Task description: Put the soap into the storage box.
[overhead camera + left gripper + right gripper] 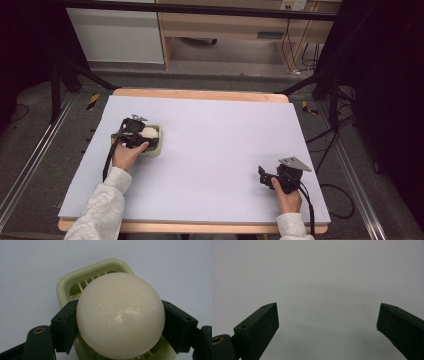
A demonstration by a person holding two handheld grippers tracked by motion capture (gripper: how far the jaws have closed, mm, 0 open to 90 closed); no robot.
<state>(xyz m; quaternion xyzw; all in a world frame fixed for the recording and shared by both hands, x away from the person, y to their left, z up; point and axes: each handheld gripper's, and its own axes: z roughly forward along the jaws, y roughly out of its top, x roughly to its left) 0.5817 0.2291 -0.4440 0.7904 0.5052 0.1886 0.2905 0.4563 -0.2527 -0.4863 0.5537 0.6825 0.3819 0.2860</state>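
A cream white egg (120, 315) sits between the two black jaws of my left gripper (120, 322), which press on its sides. Under the egg lies a pale green egg slicer (75, 282) with slotted bars in its well; whether the egg rests on it or hangs just above, I cannot tell. In the high view the left gripper (142, 136) is over the slicer (155, 150) at the table's left, with the egg (150, 132) showing white. My right gripper (263, 175) stands open at the front right, nothing between its jaws (327, 325).
The table top (210, 145) is a pale lilac sheet with a wooden rim. Black frame legs and cables stand on the floor to both sides, and a wooden shelf unit (225, 30) is behind the table.
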